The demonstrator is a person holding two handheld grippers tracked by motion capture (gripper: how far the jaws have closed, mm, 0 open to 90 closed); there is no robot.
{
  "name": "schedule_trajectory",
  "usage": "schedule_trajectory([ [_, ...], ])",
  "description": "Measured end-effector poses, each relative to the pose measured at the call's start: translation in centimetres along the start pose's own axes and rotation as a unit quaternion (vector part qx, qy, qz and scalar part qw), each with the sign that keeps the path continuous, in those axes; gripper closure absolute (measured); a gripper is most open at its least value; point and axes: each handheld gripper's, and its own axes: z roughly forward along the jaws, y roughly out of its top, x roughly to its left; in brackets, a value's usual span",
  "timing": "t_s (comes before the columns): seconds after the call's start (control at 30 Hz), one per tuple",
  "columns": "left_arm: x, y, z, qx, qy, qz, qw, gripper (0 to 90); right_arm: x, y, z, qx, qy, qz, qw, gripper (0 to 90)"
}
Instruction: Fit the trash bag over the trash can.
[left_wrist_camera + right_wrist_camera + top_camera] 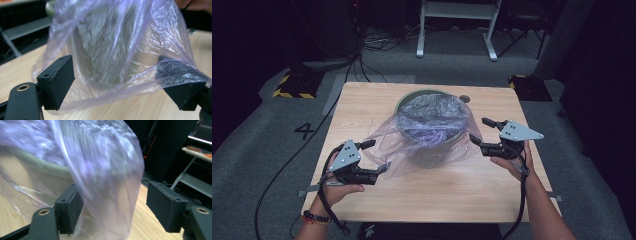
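Left gripper view: plastic bag (120, 50) veils the blurred bin (105, 52).

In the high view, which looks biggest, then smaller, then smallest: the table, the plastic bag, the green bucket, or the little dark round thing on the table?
1. Table
2. Plastic bag, spread wider than the bucket
3. Green bucket
4. Little dark round thing

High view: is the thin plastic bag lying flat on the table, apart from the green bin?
No: the plastic bag lines the green bin, draped over its rim and down its sides.
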Motion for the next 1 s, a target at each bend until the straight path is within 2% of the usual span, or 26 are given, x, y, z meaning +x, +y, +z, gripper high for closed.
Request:
schedule_trajectory([
  [0.1,-0.2,1.1,-0.2,-0.006,-0.003,0.009,0.9999,15.9,0.4,0.8,-0.2,-0.011,-0.003,-0.008,0.9999,30.0],
  [0.23,-0.2,1.5,0.0,0.027,0.018,0.037,0.9988,16.2,0.7,1.9,-0.3,-0.021,-0.015,-0.012,0.9996,36.5],
  [0.3,0.0,1.0,0.3,0.049,0.035,0.042,0.9973,16.4,0.8,2.3,-0.1,-0.017,-0.022,-0.022,0.9994,49.8],
  [0.37,0.2,0.2,0.9,0.075,0.046,0.049,0.9949,16.1,0.8,2.5,0.3,-0.007,-0.032,-0.037,0.9988,58.3],
  [0.47,0.4,-0.8,1.5,0.080,0.039,0.037,0.9954,15.9,0.7,2.4,1.0,0.005,-0.029,-0.039,0.9988,73.4],
  [0.6,1.2,-1.2,1.2,0.062,0.039,0.013,0.9972,15.9,0.6,2.4,1.5,0.012,-0.025,-0.043,0.9987,89.1],
  [0.63,1.7,-1.4,0.9,0.056,0.039,-0.001,0.9977,15.8,0.5,2.4,1.6,0.009,-0.025,-0.042,0.9988,90.0],
  [0.77,2.8,-1.8,-0.2,0.046,0.050,-0.028,0.9973,15.8,0.1,2.5,1.6,0.005,-0.025,-0.027,0.9993,90.0],
  [0.83,3.3,-1.9,-0.8,0.031,0.052,-0.041,0.9973,15.8,0.0,2.5,1.7,0.006,-0.027,-0.024,0.9993,90.0],
  [0.93,3.7,-1.6,-1.7,0.019,0.052,-0.046,0.9974,15.7,0.0,2.5,1.8,0.006,-0.027,-0.023,0.9993,90.0],
  [1.0,3.5,-1.1,-2.0,0.015,0.049,-0.038,0.9980,15.7,0.0,2.6,1.8,0.006,-0.025,-0.024,0.9994,90.0],
])
